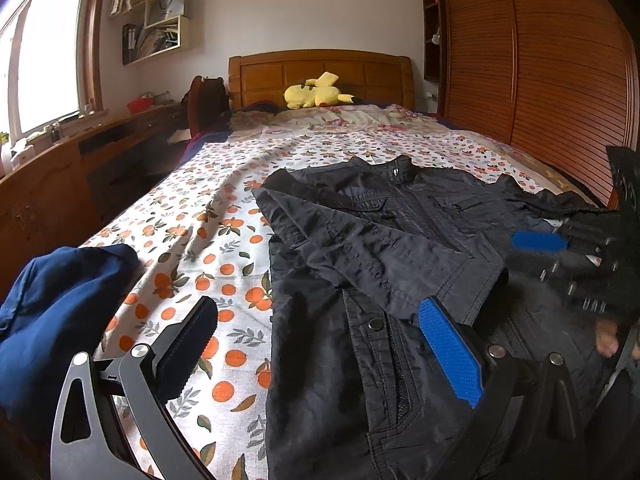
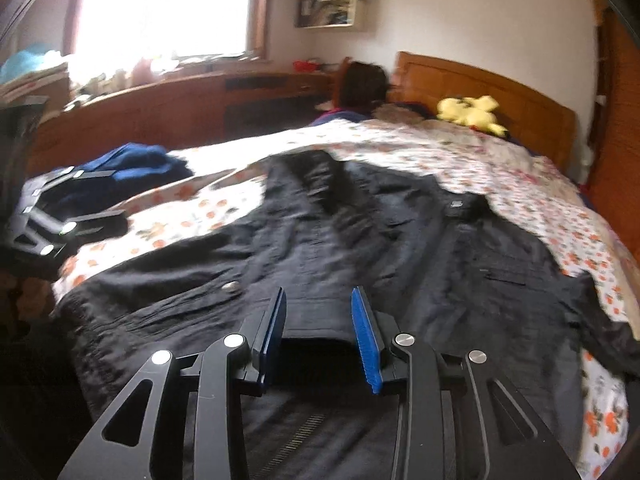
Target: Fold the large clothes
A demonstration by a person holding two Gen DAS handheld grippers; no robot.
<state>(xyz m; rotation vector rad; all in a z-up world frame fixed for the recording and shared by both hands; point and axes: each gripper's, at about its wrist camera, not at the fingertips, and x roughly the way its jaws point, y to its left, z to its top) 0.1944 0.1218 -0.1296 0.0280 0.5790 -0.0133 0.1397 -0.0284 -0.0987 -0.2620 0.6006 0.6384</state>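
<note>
A black jacket (image 1: 384, 264) lies front up on the bed, collar toward the headboard, with its left sleeve folded across the chest. It also shows in the right wrist view (image 2: 360, 248), blurred. My left gripper (image 1: 320, 324) is open and empty, just above the jacket's lower left part. My right gripper (image 2: 318, 312) is open and empty, low over the jacket's hem; it also shows in the left wrist view (image 1: 560, 248) at the right edge. The left gripper shows in the right wrist view (image 2: 84, 216) at the far left.
The bed has an orange-print sheet (image 1: 208, 216). A dark blue garment (image 1: 60, 312) lies bunched at the bed's left front. A yellow plush toy (image 1: 316, 94) rests by the wooden headboard (image 1: 320, 74). A wooden wardrobe (image 1: 532, 60) stands right, a desk (image 1: 60, 176) left.
</note>
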